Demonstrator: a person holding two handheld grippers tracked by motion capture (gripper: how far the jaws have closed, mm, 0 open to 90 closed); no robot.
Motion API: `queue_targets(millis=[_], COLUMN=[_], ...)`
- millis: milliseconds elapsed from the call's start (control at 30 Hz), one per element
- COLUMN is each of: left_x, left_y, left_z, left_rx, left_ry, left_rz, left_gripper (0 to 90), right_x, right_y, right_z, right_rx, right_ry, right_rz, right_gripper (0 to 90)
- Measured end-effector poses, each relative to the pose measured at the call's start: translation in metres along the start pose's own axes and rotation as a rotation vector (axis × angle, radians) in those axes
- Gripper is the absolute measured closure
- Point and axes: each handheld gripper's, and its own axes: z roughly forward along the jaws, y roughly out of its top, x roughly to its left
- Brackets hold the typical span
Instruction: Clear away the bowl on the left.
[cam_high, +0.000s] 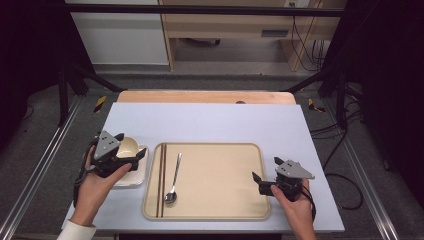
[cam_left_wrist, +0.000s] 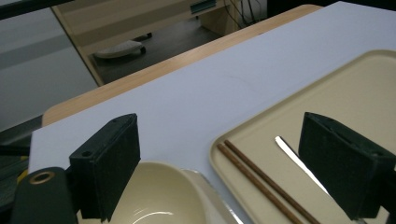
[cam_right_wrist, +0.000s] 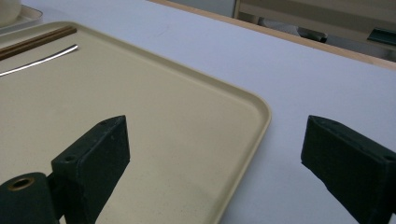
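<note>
A cream bowl (cam_high: 128, 146) rests on a white square plate (cam_high: 134, 175) left of a beige tray (cam_high: 220, 180). On the tray's left part lie two brown chopsticks (cam_high: 161, 180) and a metal spoon (cam_high: 173, 181). My left gripper (cam_high: 129, 149) hovers just over the bowl, open, with nothing between its fingers. In the left gripper view the bowl (cam_left_wrist: 154, 200) lies low beside the left jaw, and the chopsticks (cam_left_wrist: 261, 179) and spoon handle (cam_left_wrist: 294, 156) run between the jaws farther off. My right gripper (cam_high: 265, 169) is open over the tray's right edge (cam_right_wrist: 261, 107).
A pale blue mat (cam_high: 210, 122) covers the wooden table (cam_high: 205, 96). Black frame legs (cam_high: 64, 85) stand at both back corners, and cables (cam_high: 345, 150) trail on the floor at the right. The tray's right half is bare.
</note>
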Motion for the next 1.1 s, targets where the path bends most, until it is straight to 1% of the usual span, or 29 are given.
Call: queue_targets(millis=[67, 200, 333, 433, 567, 633, 667, 867, 900, 933, 1033, 1067, 1100], left_x=[0.008, 0.022, 0.035, 0.046, 0.057, 0.061, 0.063, 0.074, 0.076, 0.077, 0.080, 0.080, 0.081], left_y=[-0.003, -0.010, -0.017, -0.023, -0.032, -0.036, -0.038, -0.049, -0.050, -0.051, -0.055, -0.055, -0.057], left_z=[-0.004, -0.010, -0.014, -0.016, -0.014, -0.012, -0.011, -0.001, 0.000, 0.002, 0.008, 0.008, 0.010], left_rx=[-0.002, 0.014, 0.029, 0.047, 0.093, 0.113, 0.129, 0.175, 0.185, 0.190, 0.214, 0.227, 0.233], left_ry=[0.018, 0.051, 0.081, 0.115, 0.138, 0.141, 0.134, 0.111, 0.113, 0.117, 0.108, 0.105, 0.099], left_rz=[-0.011, -0.035, -0.046, -0.063, -0.074, -0.085, -0.093, -0.166, -0.166, -0.176, -0.203, -0.198, -0.203], left_gripper=[13.9, 19.3, 25.0, 28.0, 34.0, 36.4, 37.5, 44.0, 45.1, 46.1, 49.1, 50.8, 52.4], right_x=[0.001, 0.001, 0.001, 0.001, 0.002, 0.002, 0.002, 0.002, 0.002, 0.002, 0.002, 0.002, 0.002], right_y=[0.000, 0.000, 0.000, 0.000, 0.000, 0.000, 0.000, 0.000, 0.000, 0.000, 0.000, 0.000, 0.000], right_z=[0.000, 0.001, 0.001, 0.001, 0.001, 0.002, 0.001, 0.001, 0.001, 0.001, 0.001, 0.001, 0.001], right_rx=[0.001, 0.002, 0.003, 0.002, 0.007, 0.008, 0.009, 0.006, 0.006, 0.006, 0.008, 0.008, 0.009], right_ry=[-0.003, -0.001, -0.002, -0.003, -0.001, 0.000, 0.002, 0.002, 0.002, 0.002, 0.004, 0.004, 0.005], right_rz=[0.001, -0.003, 0.000, 0.000, -0.001, 0.001, -0.002, 0.003, 0.002, 0.002, 0.001, 0.002, 0.000], right_gripper=[8.3, 8.3, 8.4, 8.4, 8.4, 8.4, 8.4, 8.7, 8.6, 8.6, 8.6, 8.6, 8.6])
